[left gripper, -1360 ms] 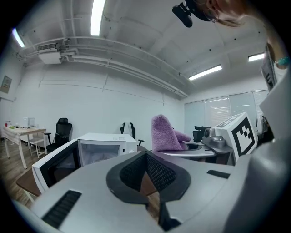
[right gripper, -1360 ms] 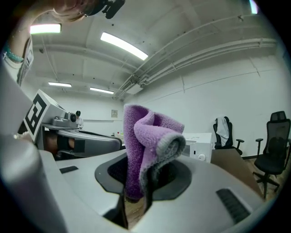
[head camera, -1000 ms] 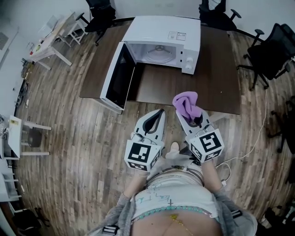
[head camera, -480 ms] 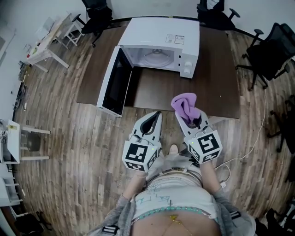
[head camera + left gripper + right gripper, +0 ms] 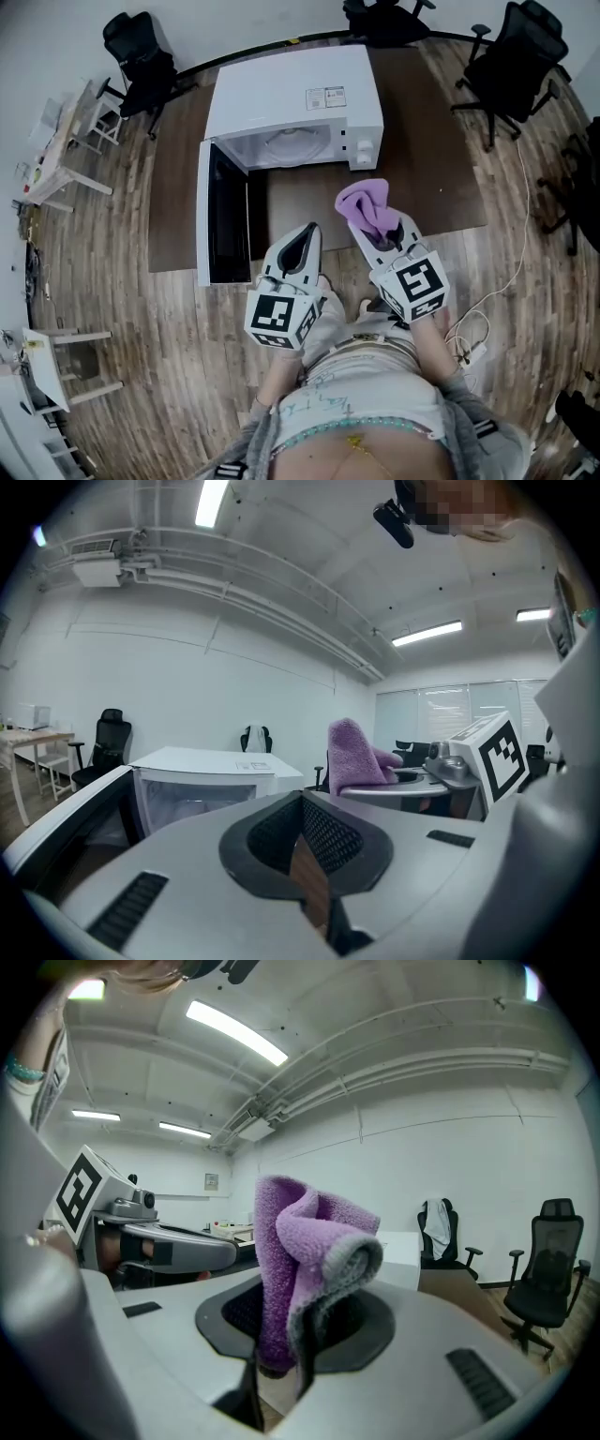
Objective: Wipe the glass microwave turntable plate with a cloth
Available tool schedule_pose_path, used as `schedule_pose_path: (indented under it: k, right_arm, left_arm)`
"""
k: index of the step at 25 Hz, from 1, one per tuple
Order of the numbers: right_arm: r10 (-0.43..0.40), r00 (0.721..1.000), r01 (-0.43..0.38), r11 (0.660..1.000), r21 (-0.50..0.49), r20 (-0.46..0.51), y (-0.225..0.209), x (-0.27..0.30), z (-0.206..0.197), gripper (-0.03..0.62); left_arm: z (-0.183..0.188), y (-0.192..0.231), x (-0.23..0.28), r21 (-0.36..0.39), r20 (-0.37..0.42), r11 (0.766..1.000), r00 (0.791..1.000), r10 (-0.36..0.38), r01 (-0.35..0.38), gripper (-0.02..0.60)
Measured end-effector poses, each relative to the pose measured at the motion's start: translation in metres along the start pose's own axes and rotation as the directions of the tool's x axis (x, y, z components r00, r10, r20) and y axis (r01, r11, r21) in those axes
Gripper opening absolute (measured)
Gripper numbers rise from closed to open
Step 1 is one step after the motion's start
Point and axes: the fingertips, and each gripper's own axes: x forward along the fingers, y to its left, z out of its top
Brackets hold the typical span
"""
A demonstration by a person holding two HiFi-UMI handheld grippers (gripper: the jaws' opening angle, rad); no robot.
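Note:
A white microwave (image 5: 291,98) stands on a dark brown table (image 5: 441,159) with its door (image 5: 217,225) swung open to the left. The glass turntable plate (image 5: 292,143) shows pale inside the cavity. My right gripper (image 5: 373,223) is shut on a folded purple cloth (image 5: 366,202), held over the table's near edge, in front of the microwave's control panel. The cloth (image 5: 305,1260) stands up between the right jaws. My left gripper (image 5: 306,232) is shut with nothing in it, just right of the open door. In the left gripper view the microwave (image 5: 202,780) lies ahead and the cloth (image 5: 354,757) to the right.
Black office chairs (image 5: 511,66) stand behind and to the right of the table, another (image 5: 141,61) at the back left. A white cable (image 5: 497,281) trails on the wooden floor at my right. Small white tables (image 5: 61,150) line the left side.
Both grippers have moved forward, closer to the table and the microwave. The right one still carries the cloth, and the open door now lies right beside the left gripper.

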Motion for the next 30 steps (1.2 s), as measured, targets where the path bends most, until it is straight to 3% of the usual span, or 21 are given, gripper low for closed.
schedule_pose_path:
  k: [15,19,25,30]
  right_arm:
    - [-0.12,0.992,0.12,0.993,-0.011,-0.043,-0.004,0.101,0.009,0.107]
    - [-0.152,0.988,0.152,0.988,0.019,-0.036,-0.007,0.111,0.009,0.107]
    - [-0.179,0.98,0.179,0.984,-0.003,-0.087,-0.019,0.115,0.0,0.107]
    - [-0.156,0.984,0.156,0.988,-0.012,-0.086,-0.042,0.117,0.0,0.107]
  left_arm:
    - [0.005,0.113,0.03,0.027,-0.037,0.996,0.996,-0.082,0.083,0.0]
    - [0.002,0.125,0.033,0.052,-0.039,0.994,0.995,-0.092,0.094,0.0]
    - [-0.009,0.134,0.042,0.02,-0.053,0.994,0.993,-0.102,0.103,0.0]
    - [-0.011,0.129,0.056,0.02,-0.063,0.997,0.995,-0.074,0.075,0.0]
